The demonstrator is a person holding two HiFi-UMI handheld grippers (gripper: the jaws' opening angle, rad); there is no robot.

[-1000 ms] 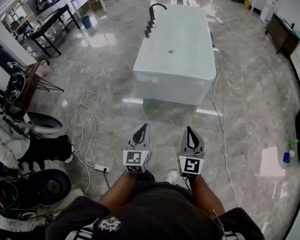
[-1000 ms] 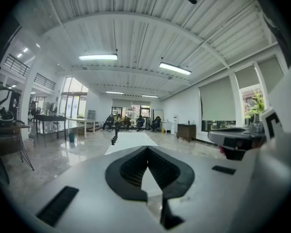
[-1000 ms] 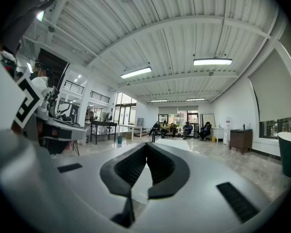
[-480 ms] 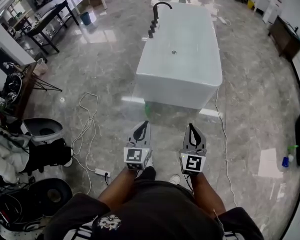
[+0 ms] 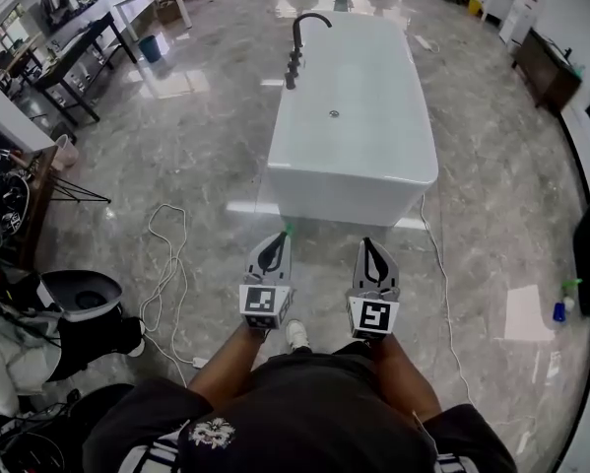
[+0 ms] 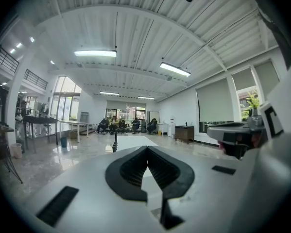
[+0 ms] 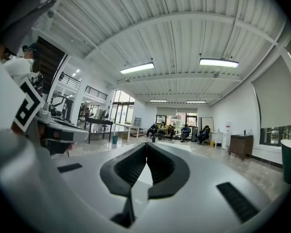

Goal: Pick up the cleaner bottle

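The polished grey marble floor (image 5: 196, 156) lies open ahead of both sets of jaws and wide to either side, glossy enough to be judged slippery underfoot. The white rectangular freestanding bathtub (image 5: 354, 116) stands straight ahead of the jaws. Its near end wall is the edge to mind, and its black arched faucet (image 5: 304, 28) is well beyond them at the far left rim. A white looped cable (image 5: 166, 254) trails on the floor left of the left jaws, and another runs right of the right jaws.

The grey left gripper (image 5: 278, 244) and the grey right gripper (image 5: 369, 248) are held side by side. Each has its jaws pressed together with nothing between them.

A small green object (image 5: 288, 230), probably the cleaner bottle, sits on the floor at the tub's foot, just past the left jaws. It is too small to make out in detail. It is likely light, stiff plastic and smooth, so a hold round the body below the neck seems safest, coming in from the open floor side.
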